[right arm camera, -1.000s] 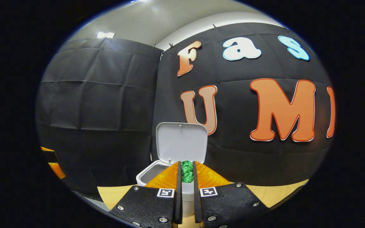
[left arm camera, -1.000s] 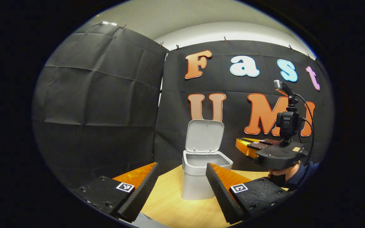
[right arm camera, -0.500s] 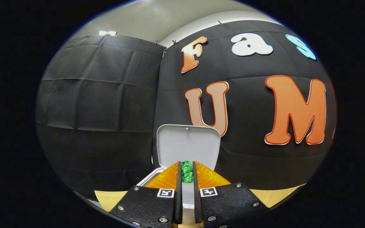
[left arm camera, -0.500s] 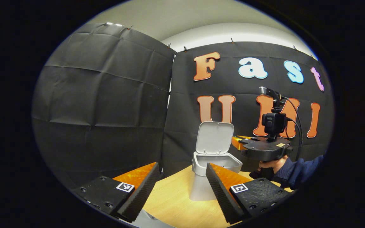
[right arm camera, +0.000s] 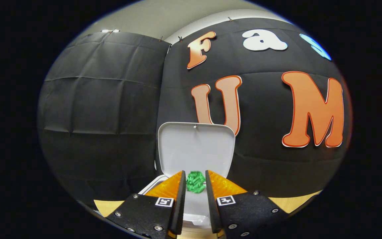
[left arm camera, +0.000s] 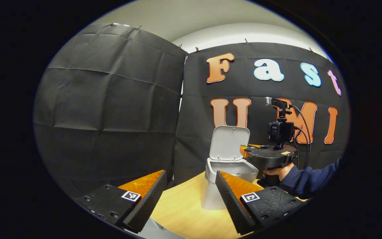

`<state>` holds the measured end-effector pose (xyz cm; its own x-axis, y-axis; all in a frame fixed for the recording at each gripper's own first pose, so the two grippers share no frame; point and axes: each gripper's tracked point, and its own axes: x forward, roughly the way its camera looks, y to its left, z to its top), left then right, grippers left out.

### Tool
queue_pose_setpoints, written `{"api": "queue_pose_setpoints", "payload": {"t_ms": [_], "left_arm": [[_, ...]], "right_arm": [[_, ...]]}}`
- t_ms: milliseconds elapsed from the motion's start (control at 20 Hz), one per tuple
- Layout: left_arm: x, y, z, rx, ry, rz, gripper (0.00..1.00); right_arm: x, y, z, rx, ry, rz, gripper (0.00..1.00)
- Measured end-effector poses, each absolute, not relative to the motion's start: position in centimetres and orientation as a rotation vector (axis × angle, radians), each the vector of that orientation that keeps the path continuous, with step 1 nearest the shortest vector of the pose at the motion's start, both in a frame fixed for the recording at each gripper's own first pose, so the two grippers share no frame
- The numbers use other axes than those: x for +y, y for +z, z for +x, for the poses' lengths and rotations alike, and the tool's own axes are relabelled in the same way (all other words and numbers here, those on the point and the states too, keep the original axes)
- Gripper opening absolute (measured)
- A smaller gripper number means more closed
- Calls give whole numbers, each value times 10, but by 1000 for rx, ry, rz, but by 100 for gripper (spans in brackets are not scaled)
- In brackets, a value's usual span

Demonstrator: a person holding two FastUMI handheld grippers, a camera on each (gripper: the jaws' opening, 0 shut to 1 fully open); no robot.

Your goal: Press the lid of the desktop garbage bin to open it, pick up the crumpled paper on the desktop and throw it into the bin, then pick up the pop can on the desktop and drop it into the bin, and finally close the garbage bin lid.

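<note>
Right gripper view puts the green paper ball (right arm camera: 195, 182) between the tips of your right gripper (right arm camera: 195, 186), directly in front of the raised lid (right arm camera: 196, 149) and above the open bin (right arm camera: 191, 207). The fingers look parted around the ball; you cannot tell from here whether both pads touch it, so treat the hold as uncertain. The bin's mouth lies straight below and slightly ahead, so the coming move looks like a plain drop, with no sideways shift needed.

The ball is roundish, so no axis matters. The lid stands upright just behind the ball: mind that back edge, since pushing forward could knock it shut.

In the left gripper view, your left gripper (left arm camera: 191, 196) hangs spread wide and empty over the wooden table (left arm camera: 184, 212), well short of the bin (left arm camera: 225, 181). The right gripper (left arm camera: 267, 156), held by your hand (left arm camera: 277, 172), is level with the bin's rim on its far side, so it is by far the nearer one. There is free room above the bin to withdraw upward. The can is nowhere you can place it from these views.
</note>
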<state>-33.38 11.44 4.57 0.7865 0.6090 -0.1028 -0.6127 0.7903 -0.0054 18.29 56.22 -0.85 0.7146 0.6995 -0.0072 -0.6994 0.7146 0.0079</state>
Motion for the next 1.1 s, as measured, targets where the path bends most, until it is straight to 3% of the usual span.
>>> {"api": "queue_pose_setpoints", "payload": {"t_ms": [350, 600, 650, 700, 750, 800, 850, 900, 950, 1000, 1100], "left_arm": [[111, 45, -330, 98, 632, -38, 94], [89, 44, -312, 112, 592, -34, 94], [85, 44, -313, 113, 588, -31, 94], [82, 44, -312, 115, 583, -30, 94], [78, 43, -311, 119, 580, -31, 94], [75, 43, -310, 121, 577, -32, 94], [73, 43, -309, 124, 574, -33, 94], [70, 42, -308, 124, 570, -32, 94], [67, 42, -306, 126, 565, -32, 94], [63, 42, -303, 127, 557, -32, 94], [54, 42, -294, 126, 536, -29, 94]], "right_arm": [[544, 0, 177, -4, 766, 16, 59], [520, 7, 164, -34, 760, 16, 61], [513, 8, 162, -35, 757, 23, 55], [507, 9, 159, -36, 757, 34, 77], [501, 11, 157, -37, 755, 39, 74], [492, 12, 155, -43, 751, 42, 76], [484, 15, 153, -51, 744, 45, 91], [476, 17, 151, -59, 740, 48, 83], [467, 18, 150, -68, 734, 50, 97], [457, 21, 148, -75, 728, 53, 89], [437, 23, 146, -78, 713, 64, 93]]}}
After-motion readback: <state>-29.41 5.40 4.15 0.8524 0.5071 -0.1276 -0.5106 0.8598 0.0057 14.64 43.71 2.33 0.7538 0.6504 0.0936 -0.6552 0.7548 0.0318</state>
